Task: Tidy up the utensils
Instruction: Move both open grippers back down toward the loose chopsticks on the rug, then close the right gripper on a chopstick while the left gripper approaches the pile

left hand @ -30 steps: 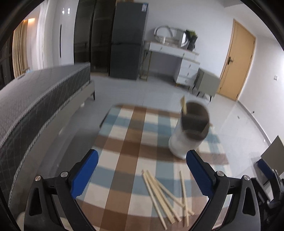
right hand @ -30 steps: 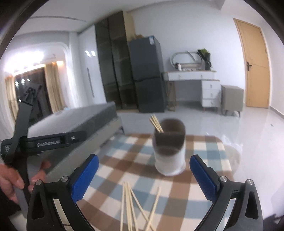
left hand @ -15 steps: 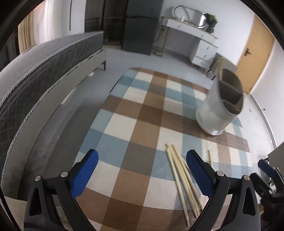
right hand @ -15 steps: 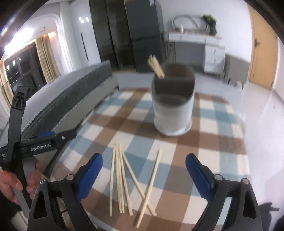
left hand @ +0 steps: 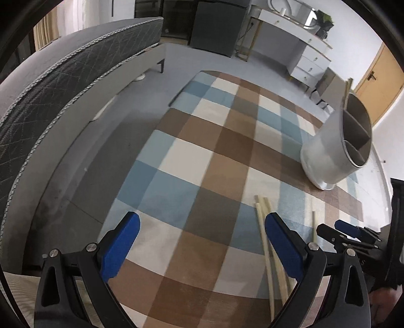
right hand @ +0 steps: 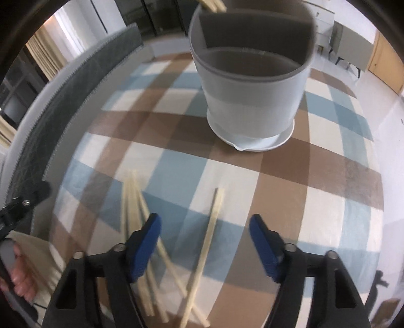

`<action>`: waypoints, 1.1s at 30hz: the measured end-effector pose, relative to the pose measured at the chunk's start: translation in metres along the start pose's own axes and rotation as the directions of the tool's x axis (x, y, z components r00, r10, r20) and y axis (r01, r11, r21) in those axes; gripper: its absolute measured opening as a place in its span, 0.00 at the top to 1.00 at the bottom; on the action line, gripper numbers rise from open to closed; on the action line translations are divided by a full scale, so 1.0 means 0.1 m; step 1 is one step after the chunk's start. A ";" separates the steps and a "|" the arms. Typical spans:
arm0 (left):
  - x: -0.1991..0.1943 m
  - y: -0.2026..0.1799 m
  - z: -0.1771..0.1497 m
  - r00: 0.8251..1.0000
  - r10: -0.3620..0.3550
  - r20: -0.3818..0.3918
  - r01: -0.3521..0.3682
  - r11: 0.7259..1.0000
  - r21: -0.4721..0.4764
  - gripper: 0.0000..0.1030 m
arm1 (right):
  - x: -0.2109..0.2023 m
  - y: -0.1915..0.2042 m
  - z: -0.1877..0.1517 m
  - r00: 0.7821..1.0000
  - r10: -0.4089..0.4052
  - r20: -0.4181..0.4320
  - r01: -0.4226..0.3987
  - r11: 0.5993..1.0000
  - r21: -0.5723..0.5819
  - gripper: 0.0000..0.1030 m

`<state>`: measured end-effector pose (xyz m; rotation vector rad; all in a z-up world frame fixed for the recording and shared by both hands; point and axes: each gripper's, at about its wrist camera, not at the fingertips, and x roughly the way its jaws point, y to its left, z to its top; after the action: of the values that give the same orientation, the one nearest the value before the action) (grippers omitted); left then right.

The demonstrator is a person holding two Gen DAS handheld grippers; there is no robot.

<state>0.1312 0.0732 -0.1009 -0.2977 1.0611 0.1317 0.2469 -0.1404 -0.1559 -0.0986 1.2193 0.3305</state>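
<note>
My right gripper [right hand: 204, 229] hangs wide open and holds nothing, its blue pads spread to either side of a single chopstick [right hand: 211, 230] lying on the checked tabletop [right hand: 315, 201]; the stick's near end is cut off behind the gripper frame. Just left of it lies a loose bundle of chopsticks [right hand: 131, 199], blurred, so I cannot count them, and partly covered by my left pad. My left gripper [left hand: 199, 239] is also wide open and empty, over bare checked cloth, with the same chopsticks [left hand: 262, 222] running under its right finger and out of the bottom edge. Farther on stands the grey divided utensil holder [right hand: 252, 101], upright on the cloth; a few sticks [right hand: 210, 5] poke out of its back compartment, clipped by the top of the view. Beyond the tabletop's left side runs a grey bed [left hand: 63, 83], and far off a white dresser [left hand: 303, 58] and a wooden door [left hand: 378, 80].
</note>
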 end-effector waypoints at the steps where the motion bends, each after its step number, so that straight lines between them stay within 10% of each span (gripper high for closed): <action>1: -0.01 0.01 0.00 1.000 0.002 0.001 -0.002 1.000 -0.002 0.06 | 0.04 0.01 0.02 1.000 -0.005 -0.010 0.005 1.000 -0.006 0.36; 15: 0.04 0.07 0.03 0.999 -0.006 -0.039 0.005 1.000 -0.030 0.06 | 0.30 0.04 0.16 0.993 -0.104 -0.057 0.102 0.994 -0.039 0.66; 20: 0.06 0.09 0.03 0.999 0.000 -0.043 -0.001 0.999 -0.035 0.06 | 0.30 0.17 0.17 0.990 -0.135 -0.051 0.130 0.988 -0.081 0.93; 33: 0.25 0.07 -0.07 0.986 -0.070 -0.152 0.066 0.997 -0.032 0.06 | -0.13 -0.12 0.04 0.994 -0.012 0.106 0.005 0.998 0.067 0.94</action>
<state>0.1357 0.0769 -0.1274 -0.3729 1.2003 0.0627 0.2504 -0.1536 -0.1431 -0.0280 1.1227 0.2835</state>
